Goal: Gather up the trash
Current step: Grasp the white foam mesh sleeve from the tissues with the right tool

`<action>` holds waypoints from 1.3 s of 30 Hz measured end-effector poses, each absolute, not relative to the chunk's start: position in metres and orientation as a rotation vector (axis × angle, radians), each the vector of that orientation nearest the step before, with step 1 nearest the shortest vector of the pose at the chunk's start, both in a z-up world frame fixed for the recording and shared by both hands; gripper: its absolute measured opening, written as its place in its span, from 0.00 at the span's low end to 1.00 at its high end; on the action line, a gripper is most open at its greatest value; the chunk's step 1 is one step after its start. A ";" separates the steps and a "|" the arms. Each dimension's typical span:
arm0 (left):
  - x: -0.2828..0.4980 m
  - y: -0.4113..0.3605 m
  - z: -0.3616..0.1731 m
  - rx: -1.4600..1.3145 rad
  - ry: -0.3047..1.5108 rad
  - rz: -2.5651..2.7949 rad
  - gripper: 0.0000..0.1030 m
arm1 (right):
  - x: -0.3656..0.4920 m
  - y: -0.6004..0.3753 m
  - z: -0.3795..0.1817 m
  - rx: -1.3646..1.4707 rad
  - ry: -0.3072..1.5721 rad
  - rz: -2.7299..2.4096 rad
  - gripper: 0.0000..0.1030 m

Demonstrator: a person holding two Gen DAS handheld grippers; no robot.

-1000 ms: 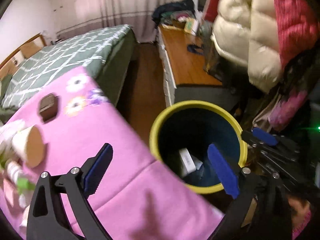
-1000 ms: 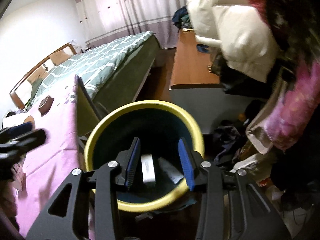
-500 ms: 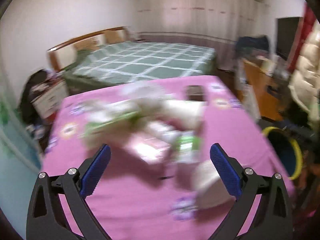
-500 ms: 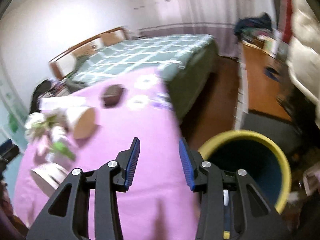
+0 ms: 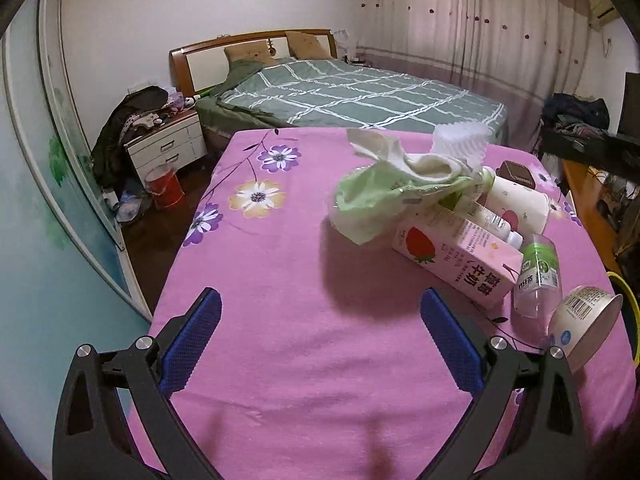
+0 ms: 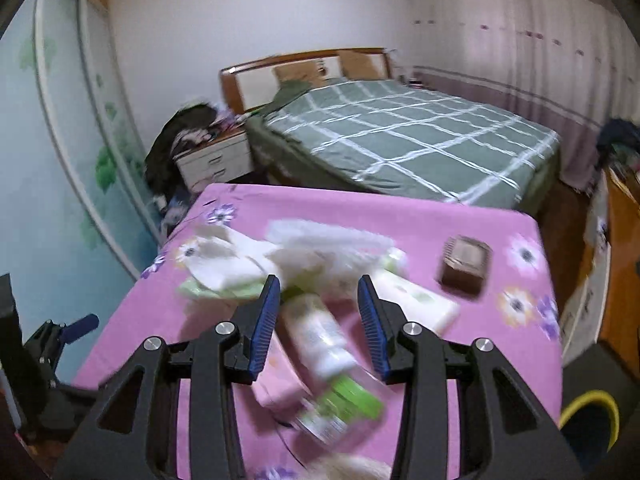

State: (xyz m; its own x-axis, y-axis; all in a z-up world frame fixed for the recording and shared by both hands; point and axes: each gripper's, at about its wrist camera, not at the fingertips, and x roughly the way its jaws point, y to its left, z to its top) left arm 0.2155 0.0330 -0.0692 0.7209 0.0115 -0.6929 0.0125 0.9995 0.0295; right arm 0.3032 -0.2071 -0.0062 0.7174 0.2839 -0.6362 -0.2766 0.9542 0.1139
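A heap of trash lies on the pink flowered tablecloth: a green wrapper with crumpled tissues, a pink strawberry milk carton, a clear bottle with a green label, a white paper cup and a tipped white tub. My left gripper stands wide open and empty over bare cloth, to the left of the heap. My right gripper hovers over the heap, jaws partly open; a white bottle shows blurred below, untouched. The yellow-rimmed bin stands beyond the table's right end.
A small brown box sits on the table's far right. Behind the table is a bed with a green checked cover, and a nightstand with a red bucket stands at the left. A wooden desk runs along the right.
Both grippers have swung away from the yellow bin and now face the table with the trash heap. Their jaw openings look the same as before, and both are empty.
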 end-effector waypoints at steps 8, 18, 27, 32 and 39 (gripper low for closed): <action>0.219 0.030 -0.066 0.009 0.759 -0.033 0.95 | 0.361 -0.158 -0.024 -0.162 0.798 0.285 0.53; 0.220 0.022 -0.066 0.009 0.764 -0.053 0.95 | 0.395 -0.157 -0.045 -0.188 0.865 0.259 0.09; 0.221 0.012 -0.066 0.018 0.764 -0.071 0.95 | 0.382 -0.161 -0.017 -0.212 0.796 0.307 0.00; 0.221 0.015 -0.065 0.006 0.762 -0.074 0.95 | 0.379 -0.146 -0.026 -0.283 0.831 0.371 0.31; 0.223 0.025 -0.064 -0.012 0.756 -0.060 0.95 | 0.385 -0.124 -0.033 -0.361 0.813 0.371 0.51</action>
State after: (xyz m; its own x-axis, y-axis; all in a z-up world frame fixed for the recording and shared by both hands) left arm 0.2228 0.0255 -0.0637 0.7260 -0.0589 -0.6852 0.0504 0.9982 -0.0325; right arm 0.3852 -0.1241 -0.0329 0.6307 0.1802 -0.7548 -0.4514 0.8764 -0.1679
